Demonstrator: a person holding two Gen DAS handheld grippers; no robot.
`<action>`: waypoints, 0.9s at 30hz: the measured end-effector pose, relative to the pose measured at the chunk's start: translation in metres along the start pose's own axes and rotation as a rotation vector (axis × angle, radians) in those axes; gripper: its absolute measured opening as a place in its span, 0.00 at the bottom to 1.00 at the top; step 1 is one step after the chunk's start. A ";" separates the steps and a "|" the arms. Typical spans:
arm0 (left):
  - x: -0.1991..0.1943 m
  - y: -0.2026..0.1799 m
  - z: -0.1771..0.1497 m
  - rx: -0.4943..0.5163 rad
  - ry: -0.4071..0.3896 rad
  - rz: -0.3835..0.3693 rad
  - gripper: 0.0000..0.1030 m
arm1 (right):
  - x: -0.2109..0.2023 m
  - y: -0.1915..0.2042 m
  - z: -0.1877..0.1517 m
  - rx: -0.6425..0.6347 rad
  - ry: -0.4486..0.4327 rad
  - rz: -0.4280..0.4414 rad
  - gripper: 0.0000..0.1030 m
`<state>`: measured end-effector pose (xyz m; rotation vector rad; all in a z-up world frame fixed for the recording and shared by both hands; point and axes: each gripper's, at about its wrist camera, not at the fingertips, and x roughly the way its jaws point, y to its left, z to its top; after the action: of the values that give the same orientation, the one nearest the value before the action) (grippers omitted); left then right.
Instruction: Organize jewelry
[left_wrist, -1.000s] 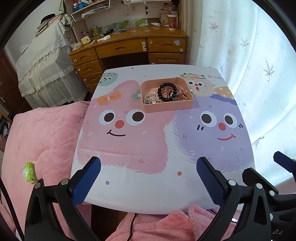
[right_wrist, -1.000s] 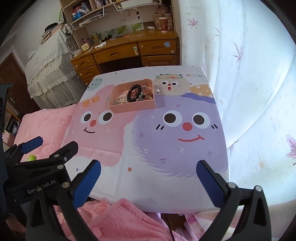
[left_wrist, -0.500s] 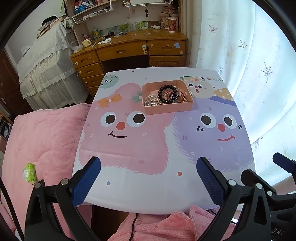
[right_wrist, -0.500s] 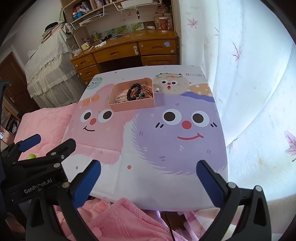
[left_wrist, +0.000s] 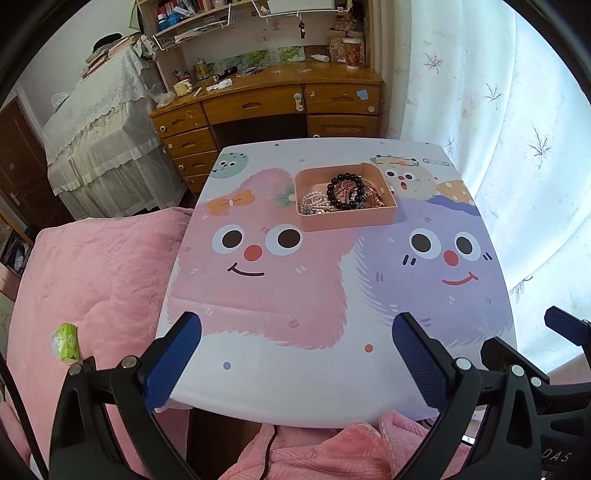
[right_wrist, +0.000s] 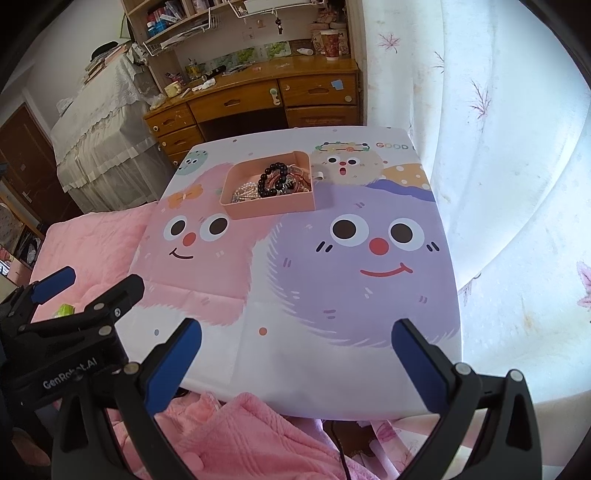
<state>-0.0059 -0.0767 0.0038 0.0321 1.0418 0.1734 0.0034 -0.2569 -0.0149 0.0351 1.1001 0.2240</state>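
- The view from both wrist cameras has drawn back a little over the last second: the shallow salmon-pink plastic tray (left_wrist: 347, 221) now sits slightly smaller and farther up the picture, so both tools have eased away from it towards the near edge of the table with the cartoon-monster printed cover (left_wrist: 258, 369).
- The left gripper (left_wrist: 297, 363) hangs over that near edge with its blue-padded jaws spread wide and nothing between them.
- The right gripper (right_wrist: 295, 363) is the same: jaws wide apart, empty, well short of the tray.
- The jewelry all lies inside the tray, on the far half of the table: a black round-bead bracelet (left_wrist: 347, 192) on top, a pale pearl strand (left_wrist: 314, 201) to its left, and pinkish bangles (left_wrist: 373, 194) to its right, tangled together.
- Nothing lies loose on the cover around the tray.
- My reading: either the sorting is finished and the tools are retreating, or no piece has been picked yet; the pictures alone do not settle which.
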 end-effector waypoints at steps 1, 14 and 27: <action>0.001 0.001 0.000 -0.002 0.002 0.000 0.99 | 0.001 0.000 0.000 0.000 0.004 0.002 1.00; 0.006 -0.002 0.002 0.001 0.020 0.006 0.99 | 0.010 -0.004 0.001 0.019 0.043 0.016 1.00; 0.010 -0.008 0.007 0.022 0.023 0.006 0.99 | 0.014 -0.012 0.006 0.043 0.053 0.013 1.00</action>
<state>0.0057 -0.0830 -0.0020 0.0530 1.0668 0.1686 0.0171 -0.2657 -0.0259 0.0750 1.1572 0.2137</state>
